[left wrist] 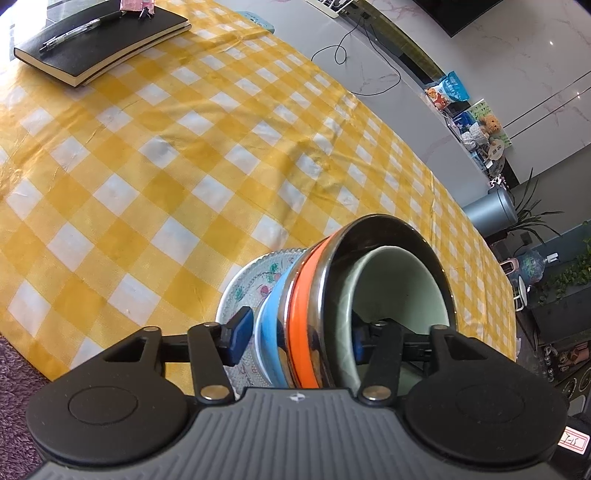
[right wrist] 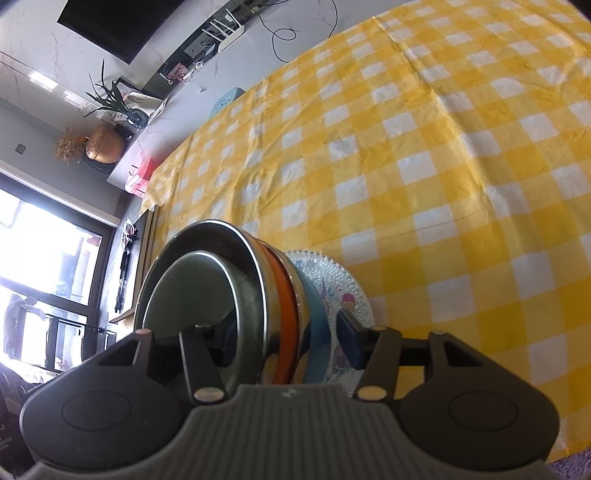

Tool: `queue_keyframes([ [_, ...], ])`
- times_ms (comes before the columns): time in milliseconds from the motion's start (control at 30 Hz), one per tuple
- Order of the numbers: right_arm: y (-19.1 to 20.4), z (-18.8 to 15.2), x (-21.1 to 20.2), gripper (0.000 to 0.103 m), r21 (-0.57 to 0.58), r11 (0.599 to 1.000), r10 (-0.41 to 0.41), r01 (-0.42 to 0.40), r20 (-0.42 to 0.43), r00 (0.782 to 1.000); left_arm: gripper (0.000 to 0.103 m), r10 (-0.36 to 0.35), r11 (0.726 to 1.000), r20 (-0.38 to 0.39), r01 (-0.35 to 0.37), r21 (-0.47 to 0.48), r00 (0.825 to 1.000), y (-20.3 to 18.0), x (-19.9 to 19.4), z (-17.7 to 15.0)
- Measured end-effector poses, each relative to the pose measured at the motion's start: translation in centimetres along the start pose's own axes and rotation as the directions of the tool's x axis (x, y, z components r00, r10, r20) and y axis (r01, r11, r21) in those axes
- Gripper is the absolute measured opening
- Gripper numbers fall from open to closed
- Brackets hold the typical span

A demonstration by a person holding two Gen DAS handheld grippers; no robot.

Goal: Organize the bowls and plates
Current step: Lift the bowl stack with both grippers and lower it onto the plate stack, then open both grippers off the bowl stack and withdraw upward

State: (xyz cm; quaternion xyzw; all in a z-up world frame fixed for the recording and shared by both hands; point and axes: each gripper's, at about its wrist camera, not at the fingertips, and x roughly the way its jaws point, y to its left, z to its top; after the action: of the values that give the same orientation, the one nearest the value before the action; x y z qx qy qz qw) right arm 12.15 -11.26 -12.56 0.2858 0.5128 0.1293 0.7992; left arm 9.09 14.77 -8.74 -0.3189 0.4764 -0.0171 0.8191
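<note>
A nested stack of dishes is held between both grippers above the yellow checked tablecloth [left wrist: 155, 155]. From the bottom it is a floral glass plate [left wrist: 243, 288], a light blue bowl [left wrist: 271, 325], a steel bowl with an orange band [left wrist: 304, 314] and a pale green bowl [left wrist: 395, 280] inside. My left gripper [left wrist: 295, 338] is shut on the stack: one finger under the plate, the other inside the green bowl. My right gripper [right wrist: 286, 338] is shut on the same stack [right wrist: 284, 295] from the opposite side, with the plate [right wrist: 343, 288] at its right finger.
A black notebook [left wrist: 107, 40] with a pen [left wrist: 81, 29] lies at the far left of the table. Beyond the table's far edge are a grey ledge with a cable [left wrist: 354, 55], snack bags [left wrist: 448, 90] and plants. A window [right wrist: 40, 266] is at the left.
</note>
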Motion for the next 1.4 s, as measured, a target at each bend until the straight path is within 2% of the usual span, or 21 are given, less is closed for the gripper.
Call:
queue_keyframes([
  [33,0.0,0.0,0.0,0.057,0.000,1.000,0.001,-0.001,-0.003,1.000,0.074,-0.004,1.000,0.003,0.004,-0.002,1.000,0.1,0.0,0.0],
  [100,-0.1,-0.1,0.2,0.064,0.003,1.000,-0.001,0.001,-0.009,1.000,0.082,-0.008,1.000,0.002,0.008,-0.007,1.000,0.2,0.0,0.0],
  [167,-0.2,-0.1,0.3,0.070,0.007,1.000,-0.007,0.007,-0.014,1.000,0.084,-0.010,1.000,0.000,0.010,-0.004,1.000,0.3,0.0,0.0],
  [400,-0.2,0.2,-0.5,0.075,0.015,1.000,-0.002,0.002,0.000,1.000,0.085,-0.029,1.000,0.039,0.030,-0.001,0.999,0.4,-1.3,0.4],
  [567,0.4,0.4,-2.6,0.075,-0.051,0.999,-0.015,0.019,0.064,0.998,0.085,-0.043,0.998,0.127,0.036,0.060,0.991,-0.2,-3.9,0.7],
  [667,1.2,0.4,-3.9,0.075,-0.121,0.991,-0.035,0.049,0.117,0.992,0.082,-0.043,0.987,0.215,0.007,0.163,0.976,-1.7,-5.8,1.0],
  [800,2.7,0.7,-6.0,0.075,-0.243,0.964,-0.065,0.112,0.196,0.979,0.078,-0.037,0.942,0.355,-0.086,0.325,0.934,-4.8,-8.8,0.7],
  [900,3.9,0.9,-8.2,0.077,-0.327,0.930,-0.075,0.170,0.285,0.956,0.078,-0.068,0.879,0.447,-0.158,0.449,0.892,-7.5,-11.1,-0.3],
  [967,4.8,0.6,-9.7,0.083,-0.392,0.894,-0.069,0.219,0.362,0.930,0.078,-0.084,0.822,0.497,-0.222,0.524,0.864,-9.3,-11.9,-1.6],
  [1033,5.5,-0.1,-11.2,0.086,-0.454,0.846,-0.056,0.279,0.445,0.894,0.078,-0.096,0.786,0.537,-0.267,0.558,0.838,-10.4,-12.8,-2.9],
  [1100,5.8,-1.2,-12.4,0.089,-0.498,0.794,-0.048,0.348,0.519,0.853,0.077,-0.094,0.764,0.562,-0.303,0.569,0.821,-11.1,-13.5,-3.9],
  [1133,5.7,-1.8,-12.8,0.089,-0.511,0.777,-0.042,0.367,0.540,0.841,0.077,-0.088,0.753,0.578,-0.326,0.571,0.811,-11.3,-13.8,-4.3],
  [1167,5.6,-2.4,-13.3,0.090,-0.522,0.764,-0.035,0.379,0.552,0.833,0.077,-0.085,0.742,0.593,-0.346,0.574,0.801,-11.4,-14.0,-4.8],
  [1233,5.0,-3.3,-14.0,0.090,-0.521,0.764,-0.034,0.381,0.557,0.830,0.077,-0.082,0.720,0.619,-0.383,0.579,0.781,-11.7,-14.1,-5.7],
  [1300,4.2,-4.2,-14.8,0.090,-0.500,0.782,-0.040,0.372,0.556,0.830,0.077,-0.088,0.706,0.626,-0.395,0.588,0.774,-11.8,-14.2,-6.7],
  [1367,3.7,-5.0,-15.3,0.091,-0.479,0.796,-0.047,0.370,0.561,0.827,0.077,-0.087,0.694,0.622,-0.400,0.598,0.778,-11.9,-13.9,-7.6],
  [1400,3.5,-5.7,-15.5,0.095,-0.463,0.801,-0.056,0.379,0.572,0.818,0.077,-0.082,0.691,0.612,-0.398,0.604,0.786,-11.8,-13.6,-7.8],
])
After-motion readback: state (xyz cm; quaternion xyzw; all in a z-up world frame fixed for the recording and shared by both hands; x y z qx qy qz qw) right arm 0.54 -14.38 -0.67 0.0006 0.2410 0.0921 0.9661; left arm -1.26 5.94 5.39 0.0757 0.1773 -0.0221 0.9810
